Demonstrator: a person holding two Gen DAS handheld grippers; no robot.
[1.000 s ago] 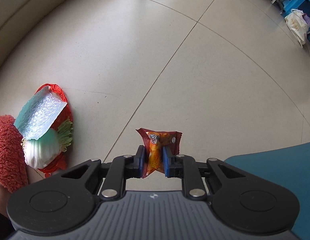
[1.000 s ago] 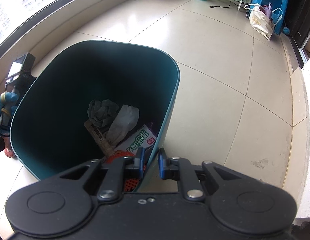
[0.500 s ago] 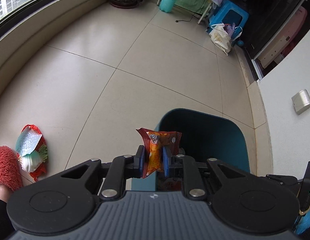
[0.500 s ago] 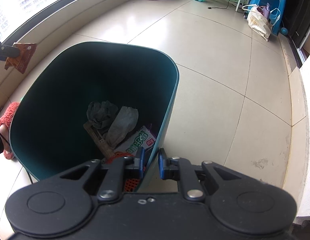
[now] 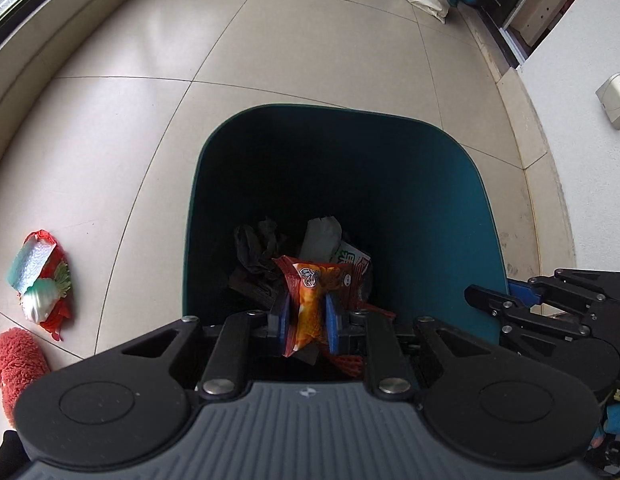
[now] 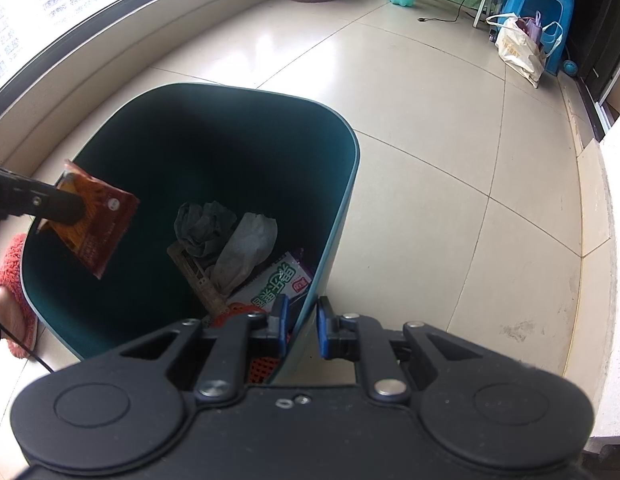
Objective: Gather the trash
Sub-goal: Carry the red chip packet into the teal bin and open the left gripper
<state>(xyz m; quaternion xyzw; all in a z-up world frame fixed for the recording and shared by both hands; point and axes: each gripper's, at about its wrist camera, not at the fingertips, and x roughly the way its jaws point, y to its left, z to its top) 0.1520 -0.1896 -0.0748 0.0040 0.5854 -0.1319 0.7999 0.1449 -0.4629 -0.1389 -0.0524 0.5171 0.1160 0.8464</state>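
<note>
Left gripper [image 5: 306, 316]: fingers clamp orange snack packet [image 5: 310, 300] above teal bin [image 5: 450, 184] | Right gripper [image 6: 298, 324]: fingers pinch bin wall | Advice: release over centre, bin held steady

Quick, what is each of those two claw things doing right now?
Left gripper: closed on an orange-red foil snack packet, over the bin.
Right gripper: closed on the side wall of the dark teal plastic bin.
</note>
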